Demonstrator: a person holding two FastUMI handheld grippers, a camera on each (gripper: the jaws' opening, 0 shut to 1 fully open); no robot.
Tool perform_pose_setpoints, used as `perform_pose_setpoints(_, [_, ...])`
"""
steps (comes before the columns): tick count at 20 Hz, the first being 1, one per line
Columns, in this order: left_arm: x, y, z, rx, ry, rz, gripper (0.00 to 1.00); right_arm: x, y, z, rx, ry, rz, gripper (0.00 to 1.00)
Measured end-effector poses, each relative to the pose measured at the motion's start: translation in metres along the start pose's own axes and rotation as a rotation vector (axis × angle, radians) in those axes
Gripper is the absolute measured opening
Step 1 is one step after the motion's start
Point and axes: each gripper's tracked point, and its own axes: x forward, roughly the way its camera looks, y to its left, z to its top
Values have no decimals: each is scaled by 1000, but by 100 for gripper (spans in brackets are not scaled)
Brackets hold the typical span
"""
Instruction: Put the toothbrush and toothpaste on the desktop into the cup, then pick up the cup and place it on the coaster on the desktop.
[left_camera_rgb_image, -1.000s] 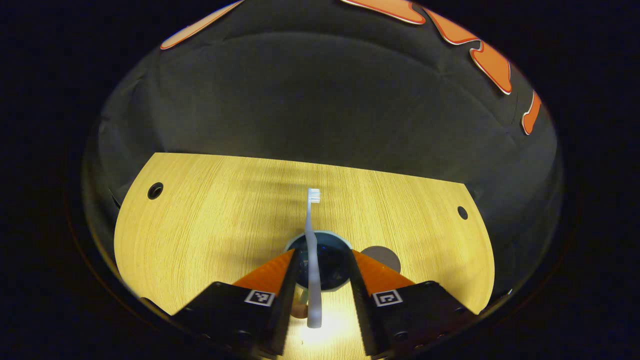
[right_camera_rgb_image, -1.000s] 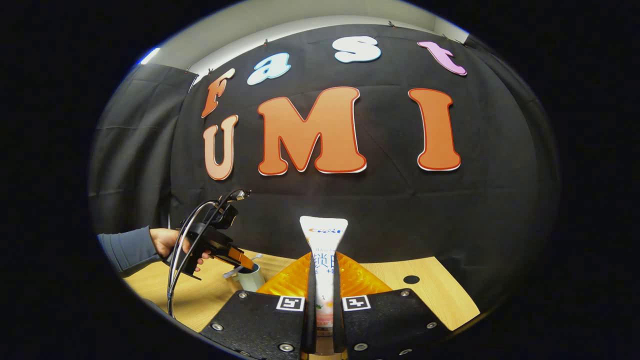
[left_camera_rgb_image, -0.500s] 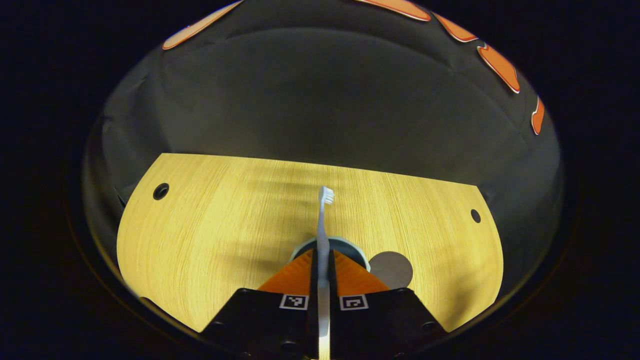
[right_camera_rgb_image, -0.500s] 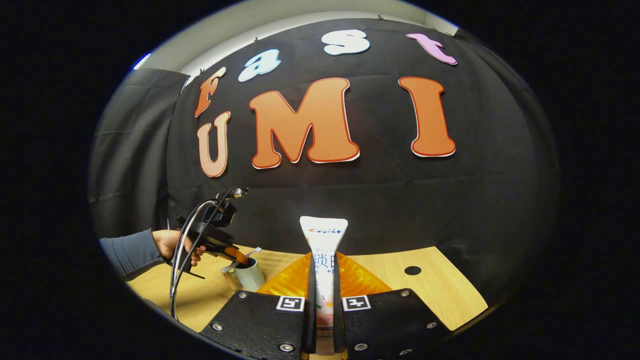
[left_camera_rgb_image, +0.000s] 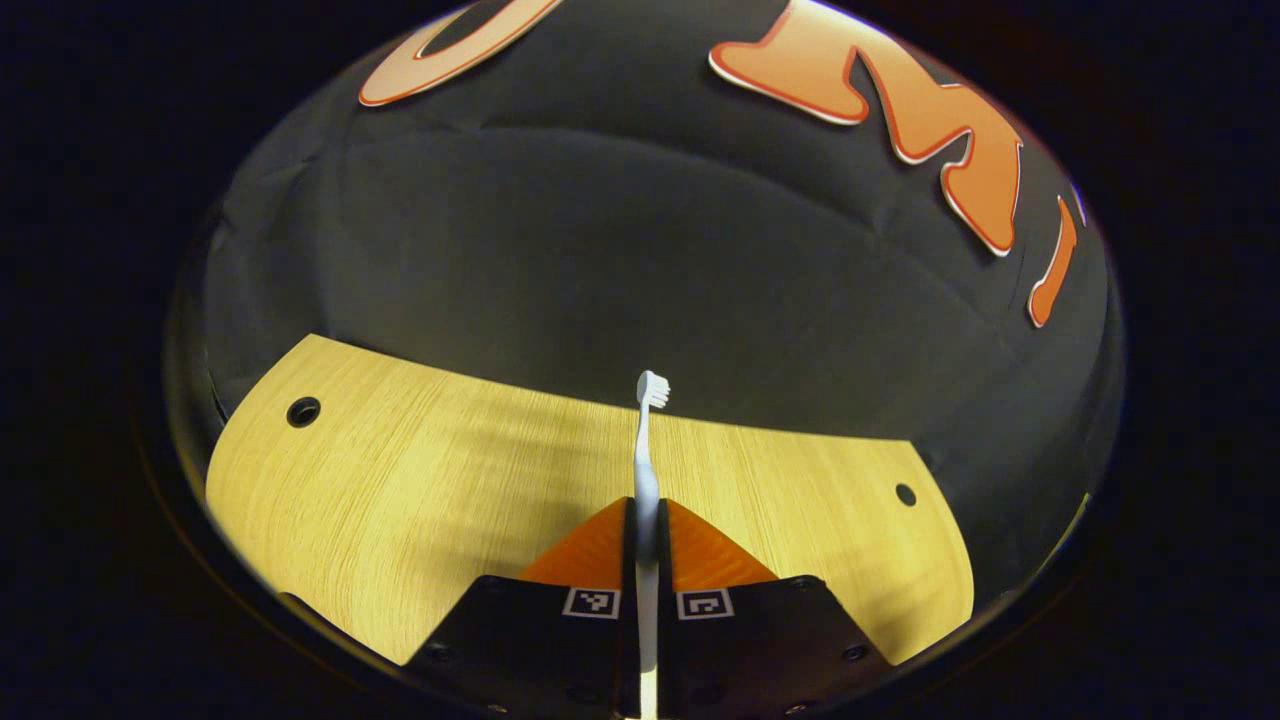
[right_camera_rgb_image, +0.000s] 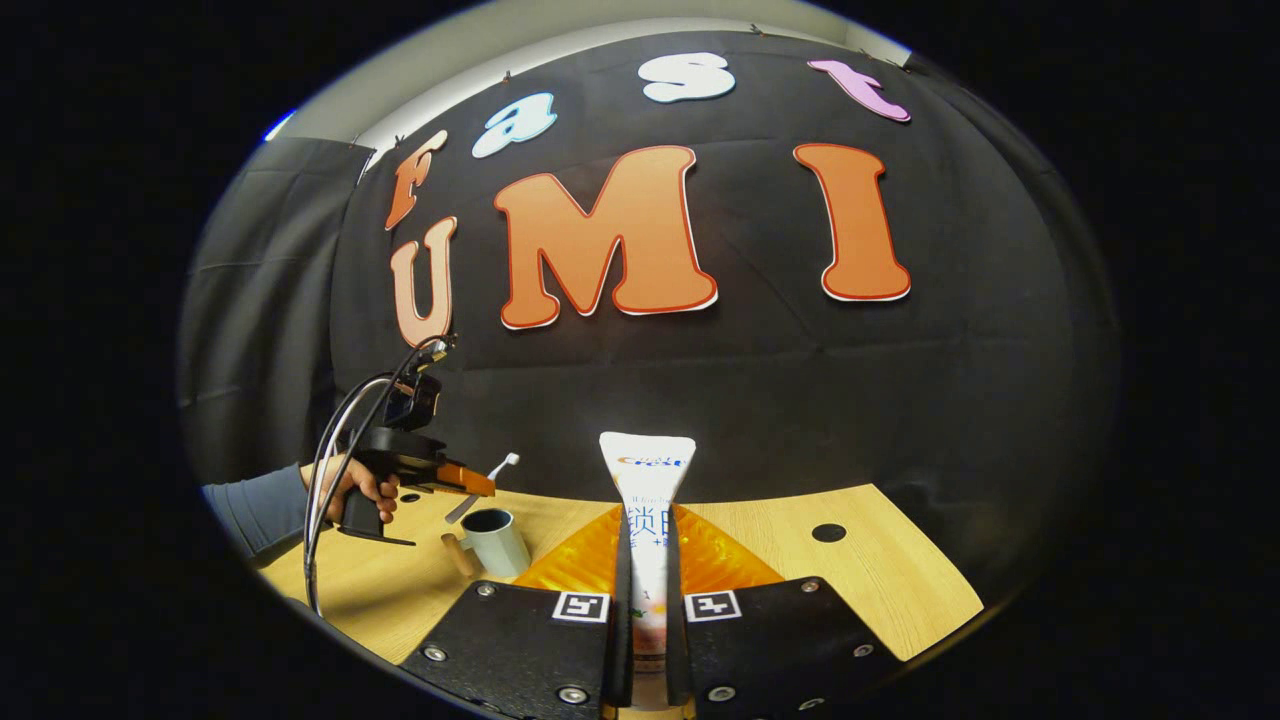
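Ahead of me, a pale wooden desk (left_camera_rgb_image: 420, 480) with small round holes near its far corners meets a black cloth wall (left_camera_rgb_image: 600, 260). From the right gripper view, a light cup (right_camera_rgb_image: 497, 541) with a wooden handle stands on the desk, just below my left gripper (right_camera_rgb_image: 470, 483) and my hand (right_camera_rgb_image: 352, 487). That left gripper is clamped on the toothbrush (left_camera_rgb_image: 646, 470), bristles pointing away from me, above the cup. My right gripper (right_camera_rgb_image: 648, 560) is closed tight on the toothpaste (right_camera_rgb_image: 647, 500), which stands upright between its fingers
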Motion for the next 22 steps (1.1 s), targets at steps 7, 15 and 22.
perform_pose_setpoints(7, [13, -2, 8, 38, -142, -41, 6, 7, 7, 4, -14, -39, 16, 13])
perform_pose_setpoints(15, [27, -5, -4, 155, -203, -50, 6, 22, 19, -7, 1, -28, 27, 13])
perform_pose_setpoints(22, [8, -10, -33, 155, -136, -127, 34, 39, 41, -11, 8, -22, 52, 13])
